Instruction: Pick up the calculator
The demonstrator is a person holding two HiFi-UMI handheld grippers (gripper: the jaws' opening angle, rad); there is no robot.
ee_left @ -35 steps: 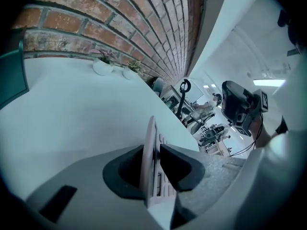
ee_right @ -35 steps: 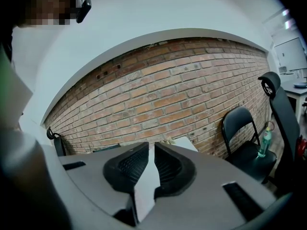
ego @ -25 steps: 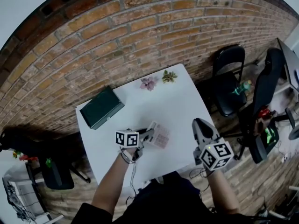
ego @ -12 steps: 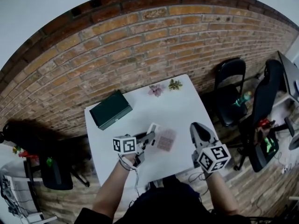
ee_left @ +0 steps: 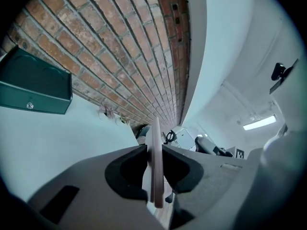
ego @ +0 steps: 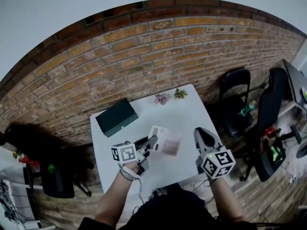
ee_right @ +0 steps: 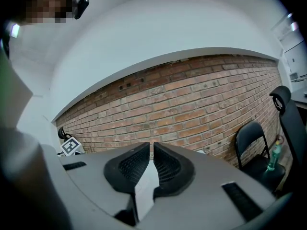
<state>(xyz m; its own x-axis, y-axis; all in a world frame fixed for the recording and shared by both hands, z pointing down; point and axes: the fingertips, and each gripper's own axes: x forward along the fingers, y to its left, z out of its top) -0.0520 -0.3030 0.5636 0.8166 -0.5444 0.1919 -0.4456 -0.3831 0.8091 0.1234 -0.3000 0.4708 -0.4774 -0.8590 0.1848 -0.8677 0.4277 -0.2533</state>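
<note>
We see the left gripper (ego: 151, 143) closed on the calculator (ego: 166, 140). In the left gripper view the calculator stands edge-on between the two dark pads (ee_left: 132, 169), which press on it from both sides. Its far end reaches out past the jaws. In the head view the calculator shows its pale keys upward, a little tilted, over the middle of the white worktop (ego: 184, 111) and it appears to be held above the surface.

The right gripper (ego: 202, 136) is apart from the calculator, at the right side of the worktop. In the right gripper view its jaws are almost together, with only a thin slit, and we find nothing between them.

A dark green box (ego: 116, 117) lies on the worktop at the far left corner. Two small plants (ego: 161, 98) stand near the far edge, close to the brick wall (ego: 144, 51). A black chair (ego: 235, 92) stands to the right of the worktop.
</note>
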